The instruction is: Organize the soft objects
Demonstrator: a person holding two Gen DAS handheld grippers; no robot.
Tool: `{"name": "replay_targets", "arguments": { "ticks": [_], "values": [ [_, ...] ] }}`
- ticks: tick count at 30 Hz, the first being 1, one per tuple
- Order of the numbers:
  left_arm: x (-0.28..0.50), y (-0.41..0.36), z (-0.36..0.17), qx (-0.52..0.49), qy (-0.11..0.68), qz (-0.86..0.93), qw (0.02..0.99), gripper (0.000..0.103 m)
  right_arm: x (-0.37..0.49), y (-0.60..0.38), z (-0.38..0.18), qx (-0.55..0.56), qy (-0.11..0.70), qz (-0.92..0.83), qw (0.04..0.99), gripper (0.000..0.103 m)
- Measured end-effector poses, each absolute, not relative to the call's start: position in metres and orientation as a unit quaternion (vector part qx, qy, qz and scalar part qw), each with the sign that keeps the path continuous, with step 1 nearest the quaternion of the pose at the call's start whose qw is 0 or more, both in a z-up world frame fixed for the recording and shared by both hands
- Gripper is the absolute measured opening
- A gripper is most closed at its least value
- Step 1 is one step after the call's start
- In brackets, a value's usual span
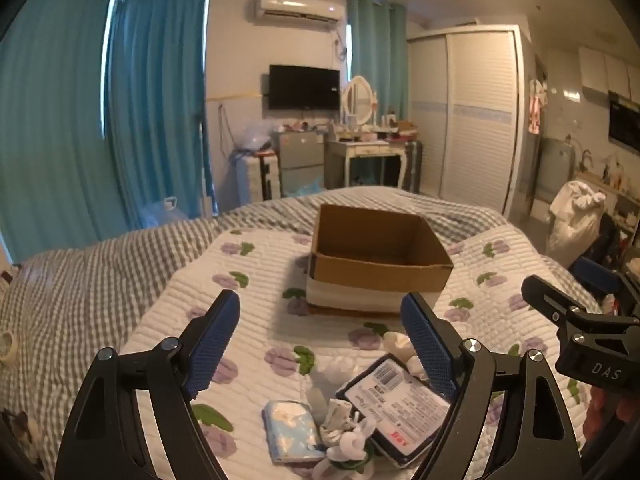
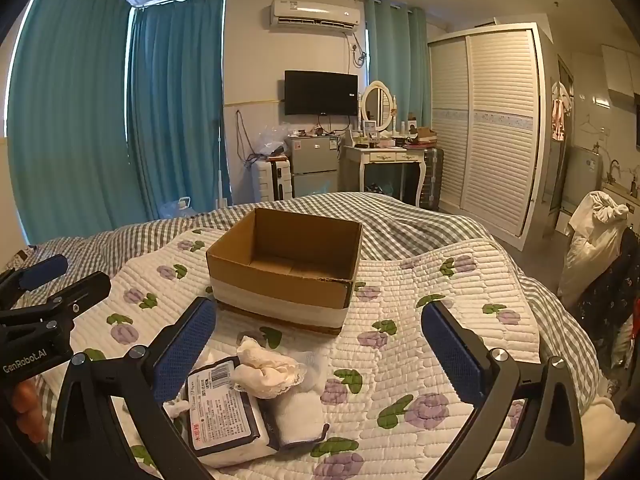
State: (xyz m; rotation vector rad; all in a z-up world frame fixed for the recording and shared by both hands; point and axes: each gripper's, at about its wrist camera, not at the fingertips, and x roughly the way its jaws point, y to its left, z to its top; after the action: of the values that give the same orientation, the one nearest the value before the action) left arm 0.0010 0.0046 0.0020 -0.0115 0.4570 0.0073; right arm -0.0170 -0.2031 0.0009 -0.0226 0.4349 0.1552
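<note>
The left gripper (image 1: 320,340) has its two blue pads spread wide apart, and nothing is between them. It hangs in the air over the bed and tips down a little, so its camera looks at the pile below. The right gripper (image 2: 320,344) is wide open too and holds nothing. It tips down the same way. Both look ready to pick something, not to carry something.

Just under the left gripper lies a small pile of soft things. There is a light blue tissue pack (image 1: 294,430), a little bundle of white and grey socks (image 1: 346,436) and a flat pack of wipes with a dark edge and a white label (image 1: 396,404). In the right view the same pack of wipes (image 2: 224,412) sits near the right gripper's left pad, with a cream lacy cloth (image 2: 268,372) on top of it and a folded white towel (image 2: 300,408) touching its side. The things lie close together, likely so both grippers can get to them.

Past the pile stands an open cardboard box (image 1: 380,268) on the flowered quilt (image 1: 248,280). It looks empty inside, so the sorting has probably not started. Its top is open and it faces the grippers, which makes it an easy place to drop soft things in.

The quilt covers a grey checked bed sheet (image 1: 100,276). Blue curtains (image 1: 152,92) hang far behind
</note>
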Motion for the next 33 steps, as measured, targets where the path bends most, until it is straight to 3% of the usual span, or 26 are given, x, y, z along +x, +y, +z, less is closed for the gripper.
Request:
{"name": "replay_targets", "arguments": {
  "ticks": [33],
  "values": [
    [-0.0002,0.0019,-0.0001,-0.002,0.228,0.002,0.974,0.084,-0.0174,-0.2012,0.0028,-0.013,0.221,0.079,0.972,0.103]
  ]
}}
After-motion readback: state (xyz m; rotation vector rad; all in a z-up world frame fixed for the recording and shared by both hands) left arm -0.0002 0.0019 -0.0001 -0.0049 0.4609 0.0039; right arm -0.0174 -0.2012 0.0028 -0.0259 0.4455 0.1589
